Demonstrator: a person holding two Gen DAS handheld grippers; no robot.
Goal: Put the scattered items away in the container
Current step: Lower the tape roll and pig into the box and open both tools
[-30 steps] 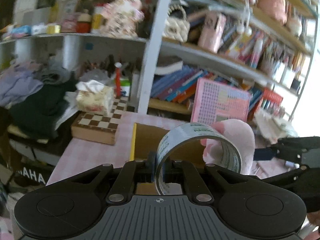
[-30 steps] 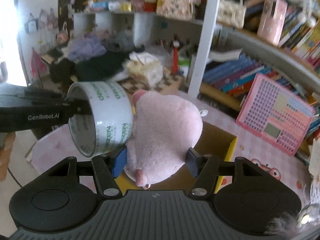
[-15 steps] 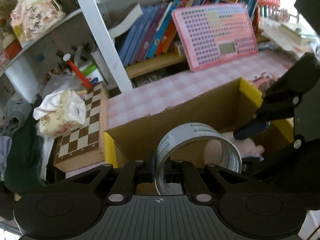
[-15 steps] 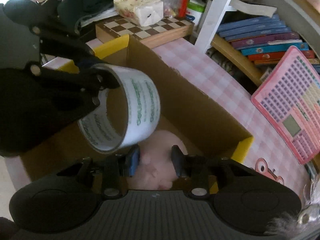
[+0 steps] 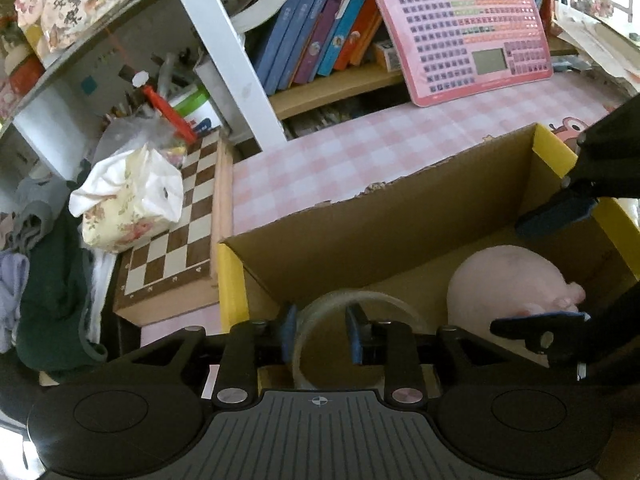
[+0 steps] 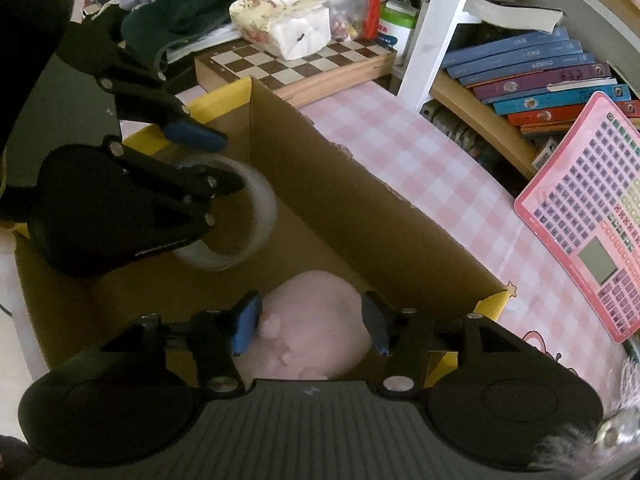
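Note:
An open cardboard box (image 5: 380, 216) with yellow flap edges stands on the pink checked table; it also shows in the right wrist view (image 6: 360, 200). A clear tape roll (image 5: 356, 304) lies low inside the box; my left gripper (image 5: 322, 334) is open, one finger inside the ring and one outside. In the right wrist view the tape roll (image 6: 256, 216) sits beside the left gripper (image 6: 212, 160). A pink plush toy (image 6: 316, 324) lies on the box floor between the fingers of my open right gripper (image 6: 312, 326). The plush toy (image 5: 508, 280) shows in the left view too.
A wooden chessboard (image 5: 176, 236) with a floral tissue pack (image 5: 128, 196) lies left of the box. A pink toy keyboard (image 5: 464, 28) leans on the bookshelf behind. Clothes (image 5: 52, 280) are piled at far left. Pink checked tabletop (image 5: 360, 152) lies behind the box.
Both grippers went down into the box. The right gripper opened and let go of the plush toy. The left gripper opened and the tape roll dropped lower.

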